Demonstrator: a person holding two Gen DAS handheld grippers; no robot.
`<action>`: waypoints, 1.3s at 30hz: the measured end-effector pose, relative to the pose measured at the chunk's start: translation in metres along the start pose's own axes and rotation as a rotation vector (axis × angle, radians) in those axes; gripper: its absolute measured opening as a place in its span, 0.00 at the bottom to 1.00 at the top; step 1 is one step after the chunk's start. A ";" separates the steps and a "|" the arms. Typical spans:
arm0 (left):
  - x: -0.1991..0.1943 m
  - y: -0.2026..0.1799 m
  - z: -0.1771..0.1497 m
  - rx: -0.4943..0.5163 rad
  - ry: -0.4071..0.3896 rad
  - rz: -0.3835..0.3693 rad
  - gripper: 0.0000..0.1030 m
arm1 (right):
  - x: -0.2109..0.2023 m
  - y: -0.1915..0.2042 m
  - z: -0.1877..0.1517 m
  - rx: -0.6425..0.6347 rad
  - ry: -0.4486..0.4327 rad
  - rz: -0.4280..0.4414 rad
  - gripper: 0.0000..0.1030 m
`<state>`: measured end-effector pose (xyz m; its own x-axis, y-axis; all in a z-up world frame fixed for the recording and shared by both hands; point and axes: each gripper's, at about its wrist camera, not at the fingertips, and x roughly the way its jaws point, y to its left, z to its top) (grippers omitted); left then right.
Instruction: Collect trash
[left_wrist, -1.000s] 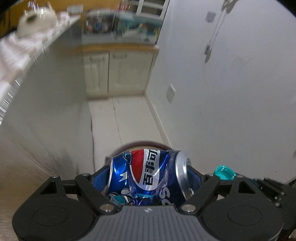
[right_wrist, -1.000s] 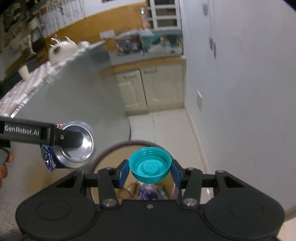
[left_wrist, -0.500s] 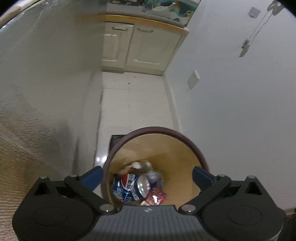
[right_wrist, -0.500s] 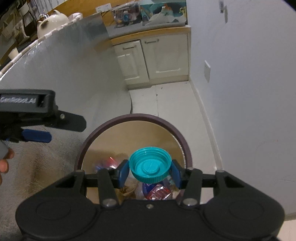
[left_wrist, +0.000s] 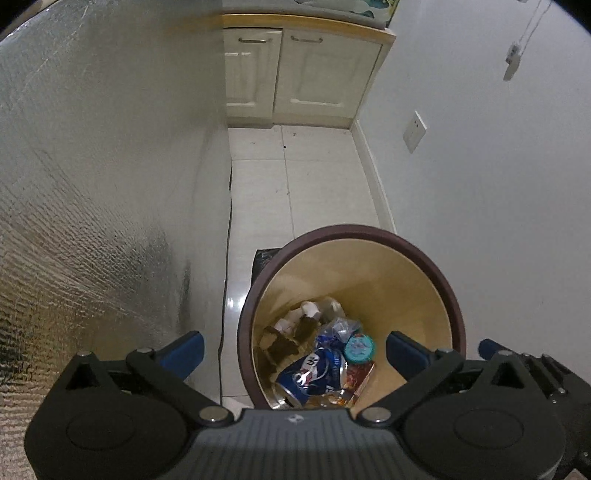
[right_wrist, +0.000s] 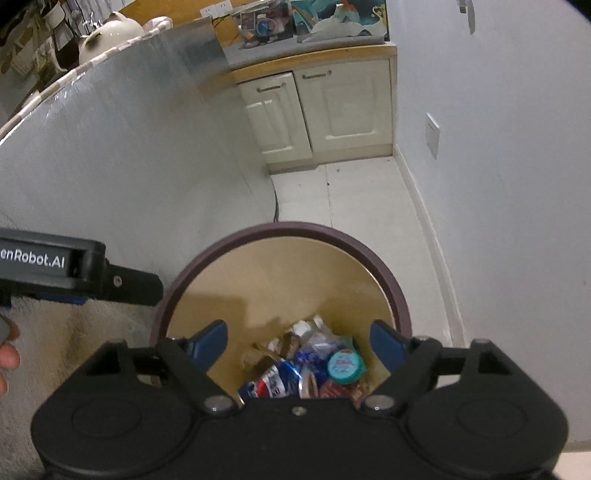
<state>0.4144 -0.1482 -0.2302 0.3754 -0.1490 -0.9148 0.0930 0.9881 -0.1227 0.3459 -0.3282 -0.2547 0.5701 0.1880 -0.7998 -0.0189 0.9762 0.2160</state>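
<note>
Both hand-held grippers point down over bin (left_wrist: 456, 302), so drops land inside. Left hand-held gripper (left_wrist: 293, 349) wide, empty. Right hand-held gripper (right_wrist: 297, 341) opening, nothing between jaws. Can (left_wrist: 314, 373) and cap (left_wrist: 359, 347) lie in bin.

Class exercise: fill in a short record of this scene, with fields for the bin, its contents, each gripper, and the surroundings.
bin: round, dark rim, tan inside, on tiled floor
contents: crushed blue can, teal cap, wrappers
left gripper: open, empty, above bin
right gripper: jaws opening, nothing between them
surroundings: cream cabinet, white wall
</note>
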 end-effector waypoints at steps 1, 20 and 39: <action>0.001 0.000 -0.001 0.005 0.003 0.002 1.00 | 0.000 0.000 -0.001 -0.003 0.005 -0.005 0.82; -0.007 -0.009 -0.034 0.050 -0.013 0.024 1.00 | -0.046 -0.010 -0.006 -0.034 0.000 -0.075 0.88; -0.105 -0.011 -0.071 0.079 -0.167 -0.003 1.00 | -0.152 -0.002 -0.016 -0.012 -0.101 -0.127 0.96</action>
<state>0.3085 -0.1403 -0.1599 0.5220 -0.1630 -0.8372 0.1644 0.9824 -0.0887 0.2462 -0.3574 -0.1424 0.6478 0.0515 -0.7600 0.0496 0.9927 0.1096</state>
